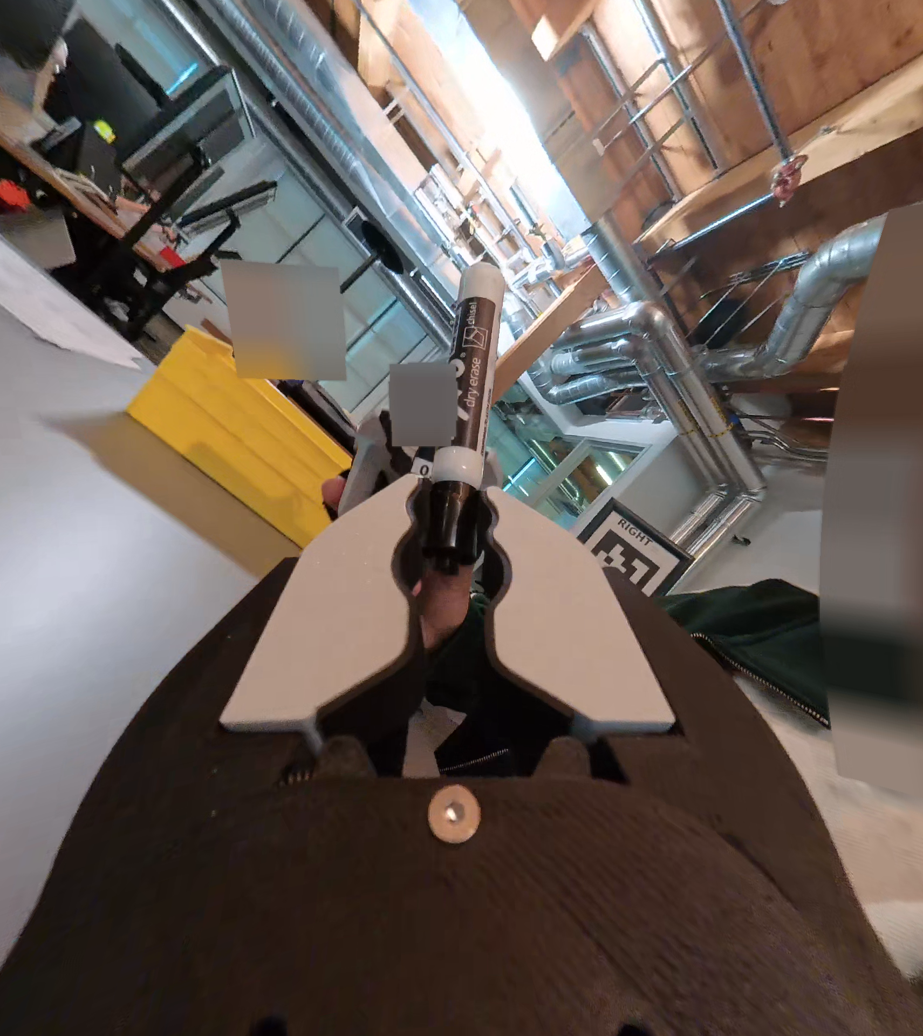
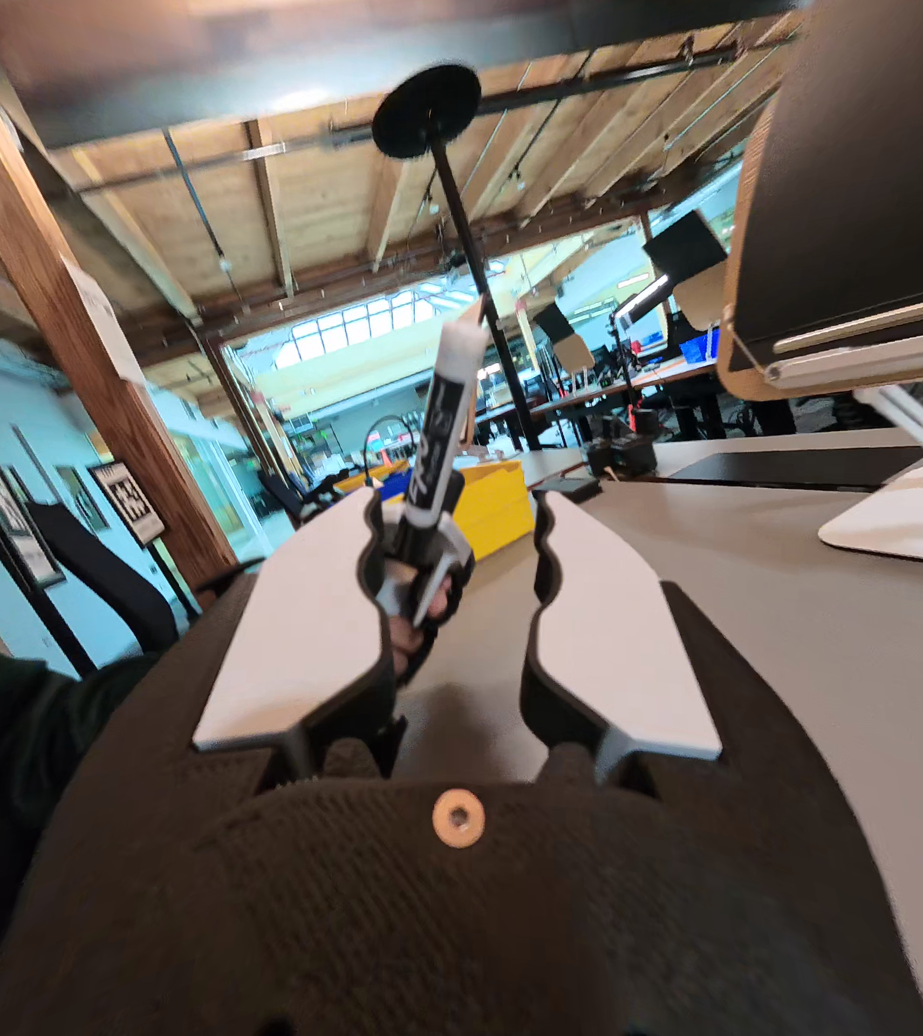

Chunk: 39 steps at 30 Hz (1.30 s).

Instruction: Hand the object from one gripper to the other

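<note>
left gripper (image 1: 448, 504) clamps marker (image 1: 473, 364) — right gripper (image 2: 453, 504) agape

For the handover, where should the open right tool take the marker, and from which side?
On the dark barrel above the left tool, which clamps the marker by its black cap end. The marker stands nearly upright, its white end free, so the right tool should probably come in sideways, fingers straddling the barrel.

Left gripper (image 1: 448, 496), right gripper (image 2: 456, 507): white-topped fingers, wavy black inner edges, ribbed black bodies, silver centre screw; dark green zipped sleeve (image 1: 750, 644).
</note>
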### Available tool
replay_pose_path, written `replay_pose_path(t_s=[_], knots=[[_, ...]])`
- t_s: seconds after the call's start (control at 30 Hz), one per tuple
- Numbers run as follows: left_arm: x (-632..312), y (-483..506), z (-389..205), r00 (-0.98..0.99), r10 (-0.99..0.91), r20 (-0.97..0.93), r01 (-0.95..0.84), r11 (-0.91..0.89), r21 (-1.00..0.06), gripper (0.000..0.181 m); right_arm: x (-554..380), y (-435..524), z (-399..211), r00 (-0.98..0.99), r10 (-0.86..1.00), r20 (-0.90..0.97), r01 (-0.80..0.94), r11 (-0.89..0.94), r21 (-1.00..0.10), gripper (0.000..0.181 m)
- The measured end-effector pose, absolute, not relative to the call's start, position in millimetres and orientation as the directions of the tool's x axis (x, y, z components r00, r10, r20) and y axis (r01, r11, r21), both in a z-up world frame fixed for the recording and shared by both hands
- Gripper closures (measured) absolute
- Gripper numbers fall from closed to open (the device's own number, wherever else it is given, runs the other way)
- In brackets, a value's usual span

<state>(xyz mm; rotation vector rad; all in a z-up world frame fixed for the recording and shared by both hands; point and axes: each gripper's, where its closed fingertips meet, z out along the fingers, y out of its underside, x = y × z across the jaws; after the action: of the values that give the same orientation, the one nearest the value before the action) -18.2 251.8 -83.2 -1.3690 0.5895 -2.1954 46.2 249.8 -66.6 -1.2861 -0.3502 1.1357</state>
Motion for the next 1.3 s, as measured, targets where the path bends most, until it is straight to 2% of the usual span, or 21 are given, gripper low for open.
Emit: replay_pose_path(t_s=[0.23,0.3,0.37,0.6,0.73,1.0,1.3], knots=[[13.8,231.7,-113.2,-0.284,-0.656,0.700,0.036,-0.737,-0.675,0.165,61.3,251.5,-61.8,0.319,0.825,-0.467,-0.589,-0.213,-0.779,0.131],[20.0,226.7,-121.2,-0.263,-0.669,0.696,0.003,-0.721,-0.693,0.165,59.8,249.2,-61.2,0.283,0.832,-0.477,-0.601,-0.234,-0.765,0.138],[24.2,219.7,-127.8,-0.273,-0.668,0.692,-0.048,-0.709,-0.703,0.165,58.2,249.5,-67.3,0.287,0.820,-0.496,-0.573,-0.267,-0.774,0.161],[23.9,214.1,-142.7,-0.239,-0.743,0.625,-0.110,-0.619,-0.778,0.163,47.2,246.5,-74.0,0.310,0.832,-0.459,-0.491,-0.274,-0.827,0.161],[24.2,215.5,-150.8,-0.169,-0.822,0.545,-0.147,-0.525,-0.838,0.144,46.8,244.1,-73.9,0.359,0.844,-0.398,-0.428,-0.230,-0.874,0.161],[27.8,217.4,-169.0,-0.006,-0.971,0.239,-0.283,-0.227,-0.932,0.141,33.4,239.7,-95.4,0.498,0.855,-0.144,-0.105,-0.105,-0.989,0.161],[35.2,208.4,-168.4,-0.006,-0.987,0.160,-0.289,-0.151,-0.945,0.141,18.0,231.8,-98.6,0.458,0.877,-0.145,-0.075,-0.124,-0.989,0.161]])
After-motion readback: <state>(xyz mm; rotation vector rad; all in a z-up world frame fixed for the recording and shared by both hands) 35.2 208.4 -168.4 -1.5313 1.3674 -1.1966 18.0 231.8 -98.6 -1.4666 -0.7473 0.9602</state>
